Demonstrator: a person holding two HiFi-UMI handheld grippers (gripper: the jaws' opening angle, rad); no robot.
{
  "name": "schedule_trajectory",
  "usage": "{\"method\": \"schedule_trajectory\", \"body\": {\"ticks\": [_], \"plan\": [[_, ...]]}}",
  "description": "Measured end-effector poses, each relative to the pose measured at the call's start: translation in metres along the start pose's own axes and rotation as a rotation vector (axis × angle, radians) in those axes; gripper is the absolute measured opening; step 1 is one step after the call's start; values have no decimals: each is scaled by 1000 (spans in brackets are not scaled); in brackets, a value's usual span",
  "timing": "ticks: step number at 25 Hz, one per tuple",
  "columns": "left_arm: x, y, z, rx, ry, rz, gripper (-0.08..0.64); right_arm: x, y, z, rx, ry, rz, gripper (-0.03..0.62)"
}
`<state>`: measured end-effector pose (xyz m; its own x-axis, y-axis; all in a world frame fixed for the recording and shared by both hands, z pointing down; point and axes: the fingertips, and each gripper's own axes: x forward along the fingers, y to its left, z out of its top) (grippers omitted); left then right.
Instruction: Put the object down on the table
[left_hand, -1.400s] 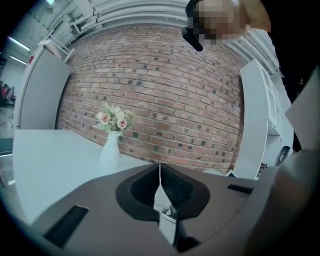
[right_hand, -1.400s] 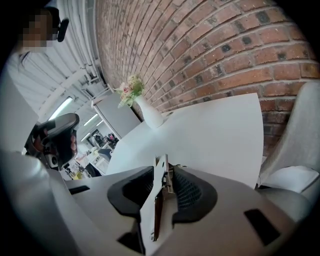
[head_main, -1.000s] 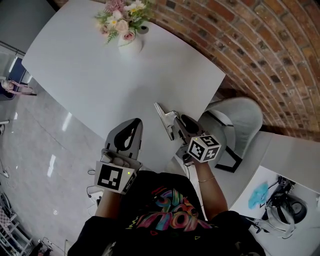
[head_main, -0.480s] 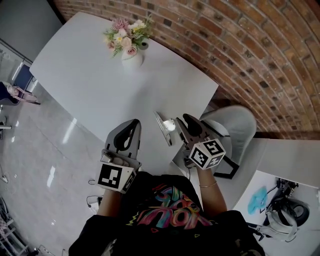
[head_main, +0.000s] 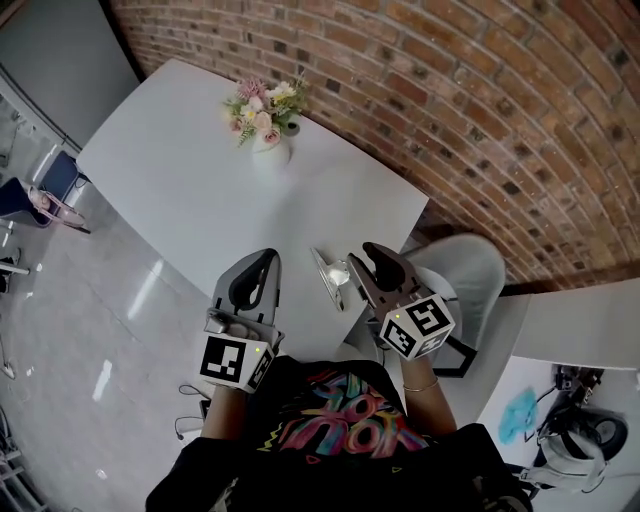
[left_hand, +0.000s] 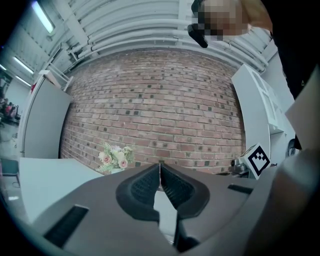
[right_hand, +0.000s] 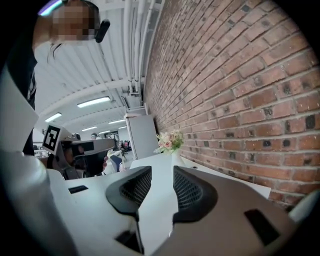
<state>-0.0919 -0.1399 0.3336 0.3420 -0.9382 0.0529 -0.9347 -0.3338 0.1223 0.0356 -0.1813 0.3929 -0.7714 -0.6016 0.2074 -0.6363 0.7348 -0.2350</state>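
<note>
- Head view: over the last second the view has swung up, so the flowers (head_main: 262, 105) sit lower in the picture. Both grippers have kept their place over the near edge of the bench (head_main: 200, 190). The right gripper (head_main: 341, 252) was spread then and is spread now. A small pale patch shows low between its jaws; we cannot tell whether that is the object or part of the gripper. The left gripper (head_main: 266, 258) hangs just beside it, jaws together.
- Left gripper view: the left gripper (left_hand: 160, 167) is closed on nothing, its pads meeting at the tips. The flowers (left_hand: 114, 157) stand ahead and to its left, before the brick wall (left_hand: 160, 110).
- Right gripper view: the right gripper (right_hand: 161, 172) is open, with only bare bench (right_hand: 150, 161) in the gap. We see no object ahead of it.
- Our reading: little has changed, and neither gripper holds anything. Either the object is already released or it lies out of sight.
</note>
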Motion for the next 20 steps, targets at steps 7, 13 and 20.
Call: {"method": "schedule_trajectory", "body": {"ticks": [7,13,20], "plan": [[-9,-8,17,21,-22,-5,26,-27,24,33,-48,-66,6,125],[-17,-10,20,24,-16,-12,26,-49,29,66,-72,-142,2,83],[-21,-9,17,9,-12,-16,26,-61,21,71,-119,-140,-66,20]]}}
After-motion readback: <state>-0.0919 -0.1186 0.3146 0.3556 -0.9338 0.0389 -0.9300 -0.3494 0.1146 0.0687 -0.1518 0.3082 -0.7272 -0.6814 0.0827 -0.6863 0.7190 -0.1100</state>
